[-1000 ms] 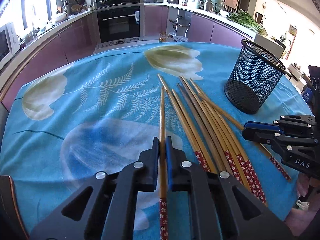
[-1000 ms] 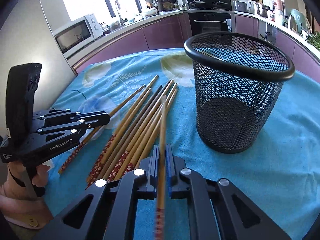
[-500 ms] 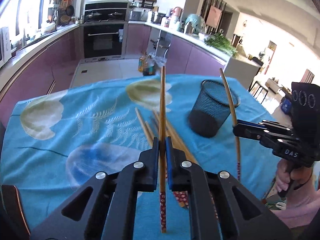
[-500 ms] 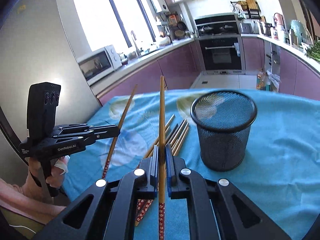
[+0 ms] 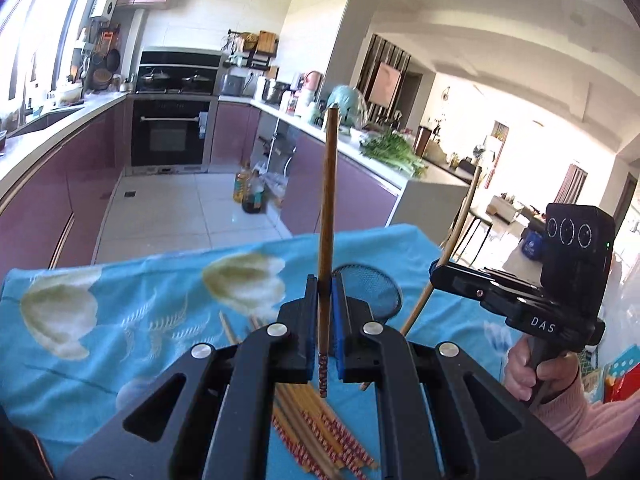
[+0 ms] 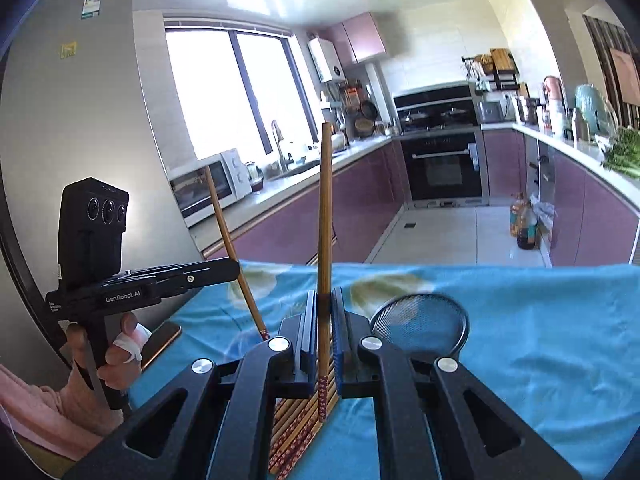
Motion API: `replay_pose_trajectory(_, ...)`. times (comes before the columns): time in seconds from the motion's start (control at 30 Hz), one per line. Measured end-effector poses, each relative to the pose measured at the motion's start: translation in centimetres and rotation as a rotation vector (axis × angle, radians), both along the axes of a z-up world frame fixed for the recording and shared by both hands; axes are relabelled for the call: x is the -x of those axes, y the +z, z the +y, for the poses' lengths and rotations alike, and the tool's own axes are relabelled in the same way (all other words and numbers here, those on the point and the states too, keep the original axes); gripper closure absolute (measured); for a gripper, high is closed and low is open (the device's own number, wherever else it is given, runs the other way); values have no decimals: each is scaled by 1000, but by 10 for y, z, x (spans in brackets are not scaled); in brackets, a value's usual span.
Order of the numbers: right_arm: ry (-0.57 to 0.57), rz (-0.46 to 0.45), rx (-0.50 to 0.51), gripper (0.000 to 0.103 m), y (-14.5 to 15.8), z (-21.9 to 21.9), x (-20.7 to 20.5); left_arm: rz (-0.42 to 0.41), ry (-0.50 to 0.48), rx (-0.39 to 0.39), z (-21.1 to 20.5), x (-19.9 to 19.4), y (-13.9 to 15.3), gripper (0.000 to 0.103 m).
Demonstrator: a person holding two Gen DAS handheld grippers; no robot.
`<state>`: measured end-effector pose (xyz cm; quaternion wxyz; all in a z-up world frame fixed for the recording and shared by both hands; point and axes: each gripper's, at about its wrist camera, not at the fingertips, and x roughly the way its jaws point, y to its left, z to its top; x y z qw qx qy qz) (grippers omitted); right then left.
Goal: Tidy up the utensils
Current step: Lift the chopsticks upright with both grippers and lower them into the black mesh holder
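The left gripper [image 5: 324,320] is pressed together on one chopstick [image 5: 327,216], which stands close to upright above the table [image 5: 132,280]. Its long axis runs vertically: the plain wooden tip points toward the ceiling, and the red patterned end hangs just below the fingers. In the right wrist view this chopstick leans slightly, top tilted toward the window side.

The right gripper [image 6: 325,332] is likewise pinching a second chopstick [image 6: 325,216]. It too is held near vertical, plain tip up, patterned end down, clear of the cloth. In the left wrist view the same stick slants a little, its top leaning away from the left gripper.

Both held sticks are lifted off the table and stand well apart from each other.

The remaining chopsticks [image 5: 320,432] lie flat in a loose bundle on the blue flowered cloth, near the table edge closest to the person, directly below the two grippers. Their patterned ends point toward the person and their plain tips point toward the far edge.

The black mesh cup [image 6: 420,322] stands on the cloth just beyond the bundle, on its right side, open mouth upward. It sits ahead of both grippers and below the held sticks. Whether anything lies inside it cannot be determined.

A phone-like flat object [image 6: 160,344] rests at the table's left edge.
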<state>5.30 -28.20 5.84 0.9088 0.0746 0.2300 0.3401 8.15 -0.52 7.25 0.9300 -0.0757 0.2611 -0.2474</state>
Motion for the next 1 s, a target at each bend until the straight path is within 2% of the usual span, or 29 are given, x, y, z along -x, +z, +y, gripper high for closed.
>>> replay_pose_trajectory(0.27, -54, -97, 13, 97, 36, -17, -17, -76, -45, 47, -37, -31, 42, 96)
replay_pose_trajectory(0.4, -102, -129, 35, 97, 40, -22, -27, -69, -64, 46, -60, -47, 46, 96)
replay_pose_trajectory(0.5, -127, -108, 77, 97, 29, -20, -39, -35, -66, -19, -81, -61, 33, 95)
replay_pose_trajectory(0.7, -74, 36, 149, 97, -7, -11, -65, 74, -82, -118, -104, -80, -8, 95)
replay_pose_trajectory(0.93, -78, 130, 206, 96, -32, 5, -81, 149, -83, -149, -108, -102, -45, 93)
replay_pose_trajectory(1.0, -89, 139, 190, 86, -35, 6, -83, 153, -79, -140, -104, -105, -50, 88)
